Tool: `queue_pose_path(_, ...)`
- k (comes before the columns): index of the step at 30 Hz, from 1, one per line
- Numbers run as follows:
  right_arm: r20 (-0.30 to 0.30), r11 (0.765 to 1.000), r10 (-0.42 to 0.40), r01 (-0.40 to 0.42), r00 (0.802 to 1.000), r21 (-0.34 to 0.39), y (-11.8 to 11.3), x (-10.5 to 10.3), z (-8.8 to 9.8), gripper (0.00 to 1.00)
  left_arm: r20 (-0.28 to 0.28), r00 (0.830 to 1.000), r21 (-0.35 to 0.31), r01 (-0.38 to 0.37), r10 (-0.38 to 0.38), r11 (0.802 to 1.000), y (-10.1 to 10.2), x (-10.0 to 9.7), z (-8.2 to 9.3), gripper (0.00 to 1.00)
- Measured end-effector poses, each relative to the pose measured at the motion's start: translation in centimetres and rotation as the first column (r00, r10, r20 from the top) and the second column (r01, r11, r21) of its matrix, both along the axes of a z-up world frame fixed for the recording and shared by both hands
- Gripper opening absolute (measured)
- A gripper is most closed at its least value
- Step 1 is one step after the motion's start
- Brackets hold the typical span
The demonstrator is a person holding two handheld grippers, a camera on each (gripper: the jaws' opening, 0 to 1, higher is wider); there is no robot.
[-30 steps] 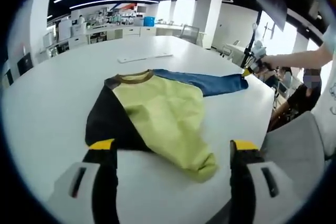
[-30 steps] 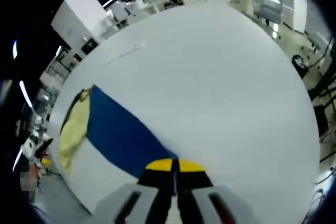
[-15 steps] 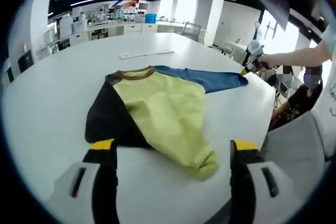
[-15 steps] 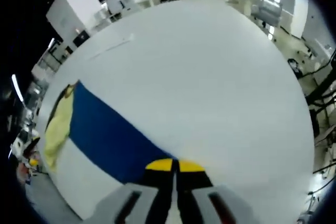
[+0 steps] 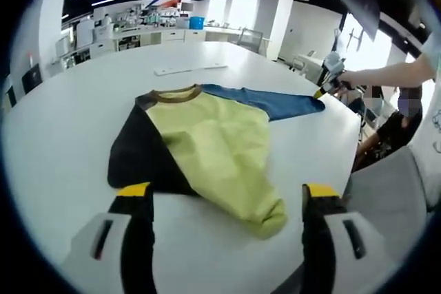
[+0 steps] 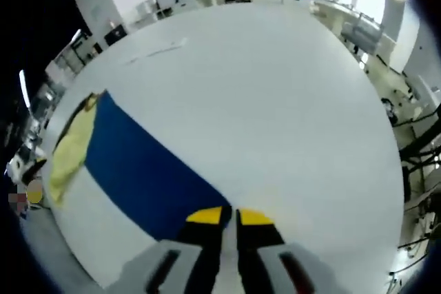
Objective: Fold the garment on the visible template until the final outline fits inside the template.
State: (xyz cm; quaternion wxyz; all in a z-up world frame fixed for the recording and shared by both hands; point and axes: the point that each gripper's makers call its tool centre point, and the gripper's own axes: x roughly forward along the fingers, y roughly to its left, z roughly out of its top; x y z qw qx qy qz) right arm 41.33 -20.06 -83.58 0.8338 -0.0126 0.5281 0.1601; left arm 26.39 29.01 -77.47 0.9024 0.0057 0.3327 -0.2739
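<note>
On the white table (image 5: 62, 135) lies the garment (image 5: 207, 142), with a yellow-green body, a black sleeve on the left, a brown collar and a blue sleeve (image 5: 275, 103) stretched out to the right. My left gripper (image 5: 227, 191) hangs open over the near hem, one jaw on each side of the cloth and touching nothing. A person's hand holds my right gripper (image 5: 326, 89) at the blue cuff. In the right gripper view the blue sleeve (image 6: 145, 170) runs down to the right gripper (image 6: 229, 216), whose jaws stand nearly together on the cuff, a thin slit between them.
A flat white strip (image 5: 189, 70) lies on the table beyond the collar, and the white strip (image 6: 155, 51) is far up the table in the right gripper view. A grey chair (image 5: 393, 191) and a person sit off the table's right edge. Desks and shelves line the far wall.
The right gripper view has swung, and the blue sleeve lies longer and flatter. The slit between the right jaws looks slightly wider. The left gripper has held still.
</note>
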Motion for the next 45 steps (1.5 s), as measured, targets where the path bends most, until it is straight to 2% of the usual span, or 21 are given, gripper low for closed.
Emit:
queue_pose_path(4, 0.015, 0.996, 0.084, -0.084, 0.996, 0.030, 0.8, -0.3, 0.1, 0.33, 0.001, 1.000, -0.001, 0.004, -0.004, 1.000, 0.1, 0.1, -0.1, 0.86)
queue_pose_path(6, 0.040, 0.989, 0.142, -0.143, 0.989, 0.019, 1.1, -0.5, 0.0, 0.56, 0.001, 1.000, -0.003, 0.007, -0.007, 1.000, 0.1, 0.1, -0.1, 0.86)
queue_pose_path(8, 0.065, 0.980, 0.200, -0.201, 0.978, 0.001, 2.0, -1.5, 0.1, 0.73, 0.003, 1.000, -0.006, 0.008, -0.008, 1.000, 0.0, 0.2, -0.1, 0.86)
queue_pose_path(10, 0.073, 0.977, 0.213, -0.214, 0.974, -0.004, 1.9, -1.5, 0.1, 0.81, 0.005, 1.000, -0.010, 0.010, -0.010, 1.000, -0.1, 0.3, 0.0, 0.86)
queue_pose_path(14, 0.114, 0.971, 0.230, -0.235, 0.967, 0.040, 2.7, -1.4, 0.5, 1.00, 0.007, 1.000, -0.017, 0.013, -0.012, 1.000, -0.1, 0.4, 0.1, 0.86)
queue_pose_path(19, 0.166, 0.965, 0.243, -0.255, 0.956, 0.056, 2.8, -1.9, 1.2, 1.00, 0.009, 1.000, -0.020, 0.016, -0.016, 1.000, -0.2, 0.4, 0.2, 0.86)
queue_pose_path(21, 0.204, 0.965, 0.237, -0.255, 0.950, 0.065, 3.0, -1.8, 1.7, 1.00, 0.012, 1.000, -0.024, 0.014, -0.014, 1.000, -0.1, 0.5, 0.3, 0.86)
queue_pose_path(22, 0.222, 0.963, 0.236, -0.258, 0.946, 0.075, 3.2, -1.7, 2.0, 1.00, 0.014, 1.000, -0.026, 0.011, -0.011, 1.000, -0.1, 0.6, 0.4, 0.86)
queue_pose_path(24, 0.252, 0.962, 0.220, -0.253, 0.942, 0.106, 3.9, -2.9, 3.3, 1.00, 0.017, 1.000, -0.029, 0.008, -0.007, 1.000, 0.1, 0.7, 0.4, 0.86)
queue_pose_path(26, 0.259, 0.960, 0.213, -0.252, 0.942, 0.126, 4.6, -2.5, 3.4, 1.00, 0.018, 1.000, -0.028, 0.000, 0.000, 1.000, 0.5, 0.8, 0.3, 0.86)
queue_pose_path(35, 0.330, 0.938, 0.249, -0.312, 0.911, 0.153, 8.6, -6.1, 6.3, 1.00, 0.021, 1.000, 0.004, 0.005, -0.005, 1.000, 2.3, 1.0, -0.1, 0.85)
queue_pose_path(45, 0.359, 0.934, 0.266, -0.332, 0.895, 0.136, 12.8, -9.5, 8.5, 1.00, 0.031, 0.998, 0.025, 0.058, -0.058, 0.998, 4.0, 2.0, -0.2, 0.80)
